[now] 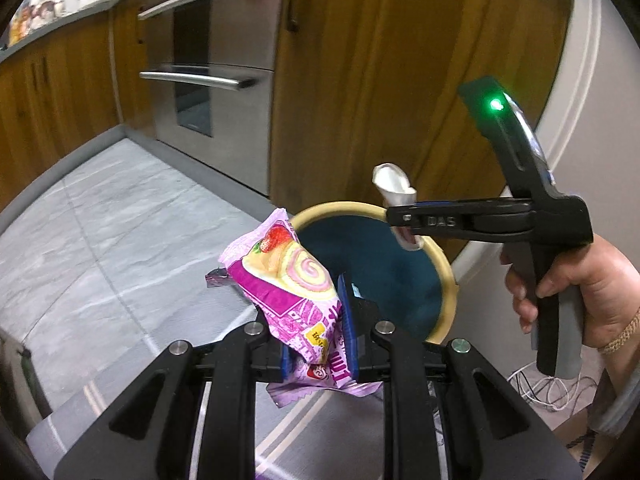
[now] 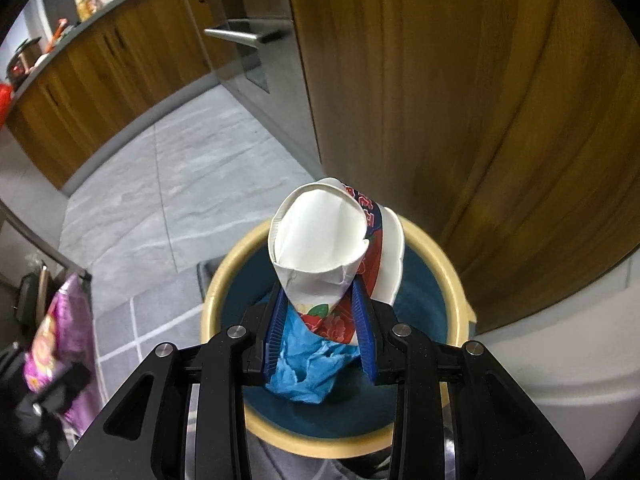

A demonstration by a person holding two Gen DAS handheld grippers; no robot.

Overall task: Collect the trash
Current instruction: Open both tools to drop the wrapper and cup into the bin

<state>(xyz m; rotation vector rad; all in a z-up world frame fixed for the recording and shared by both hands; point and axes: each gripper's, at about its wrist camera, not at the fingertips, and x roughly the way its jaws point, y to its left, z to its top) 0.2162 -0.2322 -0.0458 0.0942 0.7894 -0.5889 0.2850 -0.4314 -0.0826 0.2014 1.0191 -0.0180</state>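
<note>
Two handheld grippers, each clamped on one piece of trash, are held at a round bin (image 2: 224, 280) with a cream rim and dark teal inside, standing on a grey tiled kitchen floor (image 1: 120, 216) beside a tall wooden cabinet (image 1: 400, 80).

The left gripper (image 1: 318, 344) pinches a pink and purple snack wrapper (image 1: 280, 280) between its blue pads. The wrapper is crumpled, printed with a strawberry and a pink swirl cake roll, and sticks up in front of the bin's near rim.

The right gripper (image 2: 320, 320) squeezes a crushed white paper cup (image 2: 320, 236) with a dark blue band and red flower print. Its flattened mouth points up and away, directly over the bin opening. In the left wrist view the cup (image 1: 394, 188) pokes above and below the gripper's closed fingers, held by the person's right hand (image 1: 580, 292).

Inside the bin lies one crumpled bright blue piece of trash (image 2: 308, 364).

Count: one wrapper, one cup, one blue scrap, one bin. A steel oven (image 1: 208, 80) with two bar handles sits in the cabinetry behind
</note>
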